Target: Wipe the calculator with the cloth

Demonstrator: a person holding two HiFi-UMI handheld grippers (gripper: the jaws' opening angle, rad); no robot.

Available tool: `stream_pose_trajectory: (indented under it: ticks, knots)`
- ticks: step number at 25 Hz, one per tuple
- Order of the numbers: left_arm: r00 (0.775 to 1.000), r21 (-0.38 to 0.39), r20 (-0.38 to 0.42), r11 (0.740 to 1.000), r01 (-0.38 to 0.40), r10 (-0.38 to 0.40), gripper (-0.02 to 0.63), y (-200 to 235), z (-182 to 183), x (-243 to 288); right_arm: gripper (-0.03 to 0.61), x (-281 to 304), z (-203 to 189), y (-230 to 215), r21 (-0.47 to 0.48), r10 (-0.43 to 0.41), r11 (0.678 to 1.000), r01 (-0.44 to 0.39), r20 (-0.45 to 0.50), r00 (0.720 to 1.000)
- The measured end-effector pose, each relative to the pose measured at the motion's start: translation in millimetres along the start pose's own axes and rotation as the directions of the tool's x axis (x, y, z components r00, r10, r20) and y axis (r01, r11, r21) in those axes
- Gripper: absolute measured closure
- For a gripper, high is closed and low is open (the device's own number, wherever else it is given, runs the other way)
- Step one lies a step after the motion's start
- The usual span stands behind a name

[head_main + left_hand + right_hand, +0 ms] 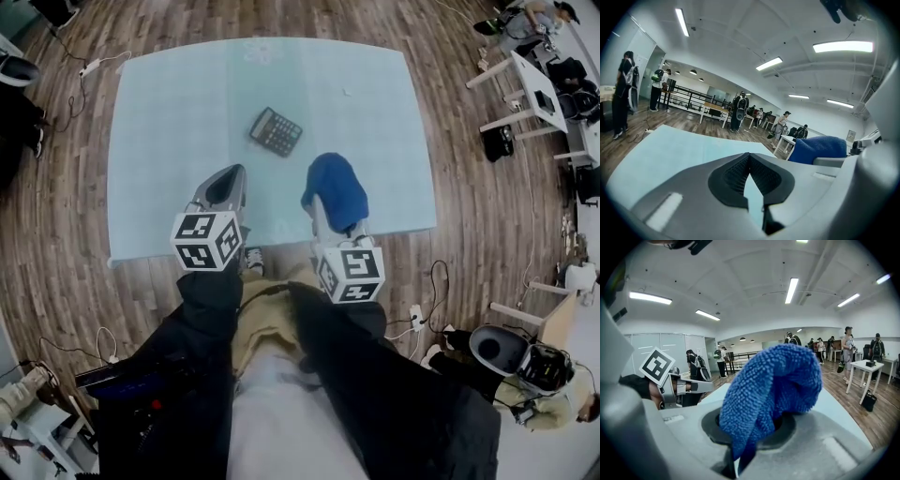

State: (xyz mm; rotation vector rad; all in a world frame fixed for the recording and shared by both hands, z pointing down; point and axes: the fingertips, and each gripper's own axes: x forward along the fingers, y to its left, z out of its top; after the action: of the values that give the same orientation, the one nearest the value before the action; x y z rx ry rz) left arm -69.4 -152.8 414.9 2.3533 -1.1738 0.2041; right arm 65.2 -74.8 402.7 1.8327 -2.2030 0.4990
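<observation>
Shows the cloth (773, 385) as blue microfibre, looped and nubby, matt and rough. Gives the left gripper (749, 157) a smooth, matt grey plastic shell, with black ribbed pads (733, 174) of a rubbery look. Sets a dark plastic calculator (276, 131), finish too small to judge, on a pale blue-green table cover (169, 141), smooth and matt. Lays wood-grain planks with a faint sheen across the floor (469, 150).

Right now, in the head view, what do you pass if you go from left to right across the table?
Left gripper → calculator → blue cloth
</observation>
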Motion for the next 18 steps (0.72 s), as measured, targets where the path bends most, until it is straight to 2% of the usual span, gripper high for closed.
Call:
stream_pose_trajectory:
  ticks: [4, 8, 13, 18]
  knots:
    - [0.999, -0.013, -0.043, 1.000, -0.023, 0.022, 0.615, -3, -14, 6, 0.517, 6, -13, -1, 0.008, 0.045, 0.999, -0.045, -0.052, 0.998]
    - [0.994, -0.009, -0.085, 0.998, -0.066, 0.065, 0.615, 0, -23, 27, 0.517, 37, -20, -12, 0.012, 0.122, 0.993, -0.121, -0.108, 0.987]
    - [0.983, -0.038, -0.122, 0.989, -0.141, 0.135, 0.615, 6, -42, 45, 0.517, 63, -27, -14, -0.001, 0.239, 0.970, -0.243, -0.175, 0.955]
    - [0.973, -0.057, -0.195, 0.989, -0.140, 0.126, 0.615, 12, -70, 84, 0.517, 95, -59, -27, 0.027, 0.290, 0.955, -0.295, -0.290, 0.912]
